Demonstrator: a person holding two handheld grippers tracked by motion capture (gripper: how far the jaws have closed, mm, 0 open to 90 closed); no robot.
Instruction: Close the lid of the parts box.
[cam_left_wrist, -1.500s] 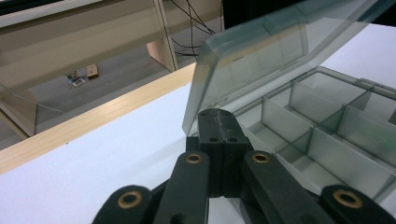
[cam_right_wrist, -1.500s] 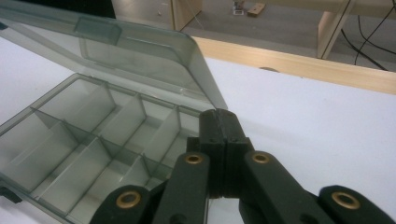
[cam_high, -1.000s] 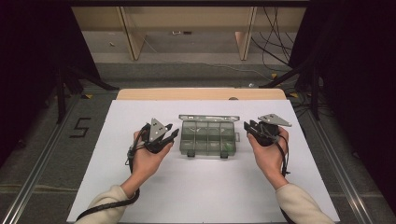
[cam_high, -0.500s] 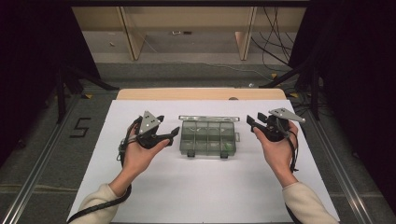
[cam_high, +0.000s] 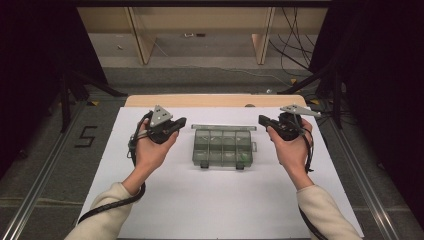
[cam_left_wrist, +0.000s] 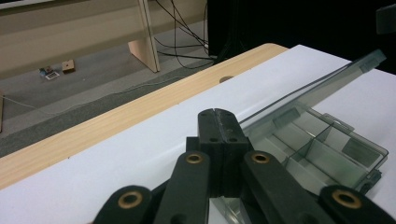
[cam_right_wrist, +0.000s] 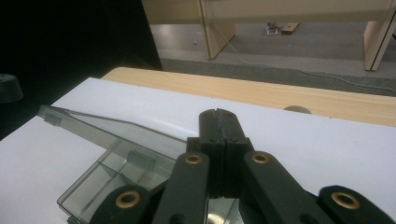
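We hold our left gripper (cam_high: 176, 123) and right gripper (cam_high: 265, 121) with jaws pressed together on nothing, each well apart from the clear compartment box (cam_high: 223, 146) lying open-lidded between them on the white desk (cam_high: 210, 200).

One clear compartment box (cam_high: 222, 146) on one white table (cam_high: 200, 210), with one lid (cam_high: 223, 127) raised at its far edge and two latches at its near edge. Eight compartments inside, in two rows of four, as far as can be counted from the high view. Two grippers, a left gripper (cam_high: 176, 123) and a right gripper (cam_high: 264, 120), each with two black jaws pressed together.
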